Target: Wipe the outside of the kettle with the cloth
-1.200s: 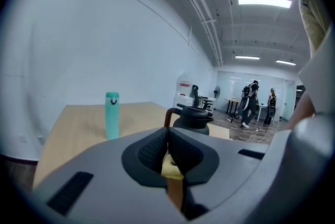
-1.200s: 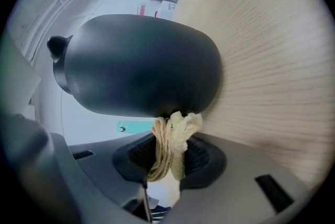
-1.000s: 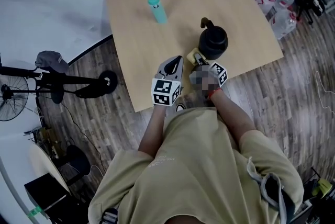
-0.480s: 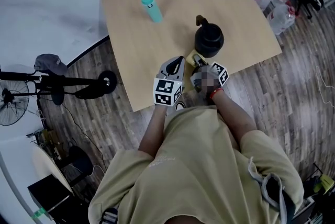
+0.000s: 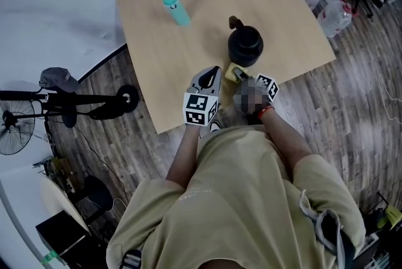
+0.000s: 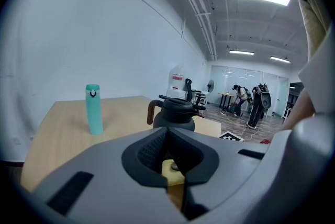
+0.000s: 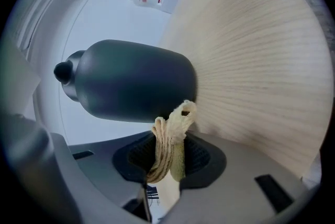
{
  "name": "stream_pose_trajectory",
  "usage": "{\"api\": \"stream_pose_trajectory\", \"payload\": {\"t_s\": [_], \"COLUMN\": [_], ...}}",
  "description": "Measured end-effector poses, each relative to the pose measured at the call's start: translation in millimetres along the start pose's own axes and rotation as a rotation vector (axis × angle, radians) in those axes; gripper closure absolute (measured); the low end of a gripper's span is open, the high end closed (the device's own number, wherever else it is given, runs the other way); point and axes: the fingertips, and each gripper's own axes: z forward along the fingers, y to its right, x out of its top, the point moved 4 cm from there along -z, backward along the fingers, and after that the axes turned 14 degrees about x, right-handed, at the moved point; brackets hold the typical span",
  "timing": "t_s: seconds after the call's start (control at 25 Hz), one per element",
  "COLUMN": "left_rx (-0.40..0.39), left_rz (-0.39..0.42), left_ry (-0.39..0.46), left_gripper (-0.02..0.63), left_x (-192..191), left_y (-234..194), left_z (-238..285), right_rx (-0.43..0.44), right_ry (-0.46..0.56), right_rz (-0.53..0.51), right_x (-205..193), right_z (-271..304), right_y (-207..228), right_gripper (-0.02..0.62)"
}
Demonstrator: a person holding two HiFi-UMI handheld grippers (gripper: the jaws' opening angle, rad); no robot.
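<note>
Right gripper (image 7: 170, 150) clamps cloth (image 7: 174, 126) at kettle (image 7: 131, 81) base by table (image 7: 251, 60) edge, seemingly backed off slightly; left gripper (image 6: 167, 136) closed, empty; tabletop beyond kettle open.

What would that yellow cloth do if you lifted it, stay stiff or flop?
Probably flop: the cloth is bunched into soft folds where the right gripper pinches it. It likely weighs little, being thin enough to fit between the jaws. It probably won't slide out, as the jaws are shut tight on it.
</note>
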Motion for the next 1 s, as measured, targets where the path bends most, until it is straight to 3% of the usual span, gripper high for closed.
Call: {"api": "stream_pose_trajectory", "payload": {"t_s": [0.48, 0.76, 1.0], "left_rx": [0.005, 0.021, 0.044], "left_rz": [-0.01, -0.01, -0.015], "left_ry": [-0.007, -0.002, -0.019], "left_gripper": [0.581, 0.581, 0.581], "left_x": [-2, 4, 1], "left_y": [33, 49, 62], "left_z": [13, 17, 28], "right_rx": [-0.036, -0.038, -0.037], "right_ry": [-0.183, -0.385, -0.52], "right_rz": [-0.102, -0.325, -0.433], "right_x": [36, 60, 80], "right_z": [-41, -52, -56], "right_y": [0, -13, -17], "right_gripper": [0.469, 0.469, 0.469]}}
